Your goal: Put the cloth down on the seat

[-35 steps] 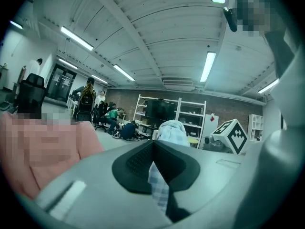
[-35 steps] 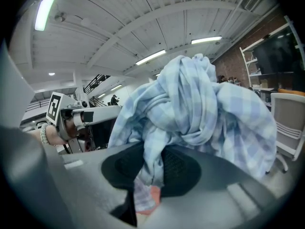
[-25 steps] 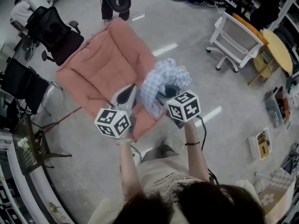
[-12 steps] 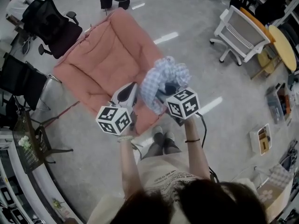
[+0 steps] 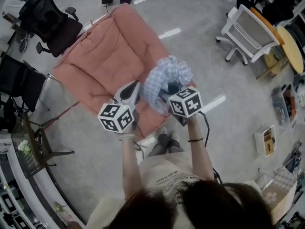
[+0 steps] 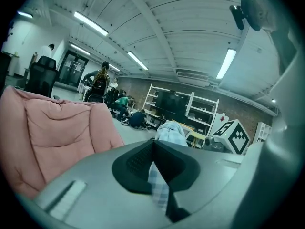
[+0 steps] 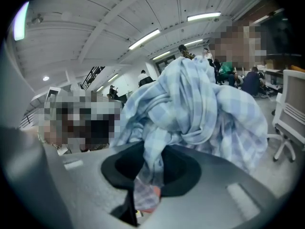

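Observation:
A bunched blue-and-white checked cloth [image 5: 164, 80] hangs in the air over the front right edge of a pink padded seat [image 5: 109, 61]. My right gripper [image 5: 167, 90] is shut on the cloth [image 7: 190, 109], which fills most of the right gripper view. My left gripper [image 5: 135, 90] is shut on a thin strip of the same cloth [image 6: 157, 182], pinched between its dark pads. In the left gripper view the seat [image 6: 52, 132] rises on the left, and the right gripper's marker cube [image 6: 232, 135] shows at the right.
A white office chair [image 5: 248, 30] stands at the upper right beside a round wooden table [image 5: 290, 49]. Black chairs [image 5: 47, 20] stand at the upper left, a dark rack [image 5: 26, 147] at the left. Boxes [image 5: 265, 141] lie on the floor to the right.
The person has stepped forward: the seat and floor have slid a little in the head view, and feet now show below the grippers. Both grippers still hold the cloth the same way.

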### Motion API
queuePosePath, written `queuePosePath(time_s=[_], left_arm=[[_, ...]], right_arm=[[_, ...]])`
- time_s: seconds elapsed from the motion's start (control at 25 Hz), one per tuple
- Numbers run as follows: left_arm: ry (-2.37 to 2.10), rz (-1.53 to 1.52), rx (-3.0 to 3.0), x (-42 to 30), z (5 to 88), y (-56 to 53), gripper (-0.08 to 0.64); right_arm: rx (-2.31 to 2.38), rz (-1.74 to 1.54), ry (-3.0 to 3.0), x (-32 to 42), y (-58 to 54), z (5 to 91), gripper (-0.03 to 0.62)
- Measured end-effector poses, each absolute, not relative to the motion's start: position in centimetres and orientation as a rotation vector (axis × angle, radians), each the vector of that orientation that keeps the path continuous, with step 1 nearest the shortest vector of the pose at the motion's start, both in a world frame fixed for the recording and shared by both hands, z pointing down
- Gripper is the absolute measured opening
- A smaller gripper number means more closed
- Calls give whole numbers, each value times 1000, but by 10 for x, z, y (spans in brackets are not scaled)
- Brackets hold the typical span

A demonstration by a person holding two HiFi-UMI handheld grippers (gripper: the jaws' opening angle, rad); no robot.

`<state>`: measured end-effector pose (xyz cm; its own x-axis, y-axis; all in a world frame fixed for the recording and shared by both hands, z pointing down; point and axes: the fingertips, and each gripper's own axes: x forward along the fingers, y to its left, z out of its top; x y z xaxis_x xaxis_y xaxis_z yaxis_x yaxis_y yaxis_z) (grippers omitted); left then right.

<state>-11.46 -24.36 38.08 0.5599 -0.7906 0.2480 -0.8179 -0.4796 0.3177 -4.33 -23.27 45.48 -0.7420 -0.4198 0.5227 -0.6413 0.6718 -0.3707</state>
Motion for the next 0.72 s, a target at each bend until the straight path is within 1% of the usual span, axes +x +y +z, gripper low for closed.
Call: queuePosePath(time_s=[0.32,0.72], left_arm=[[-1278,106,2357,-121,407,-250,5],[-1323,102,2220,-128,476,-265,5]], right_arm=[[830,808,-2455,-52,-237,475,95],[731,829,-2381,-51,-250,534,95]])
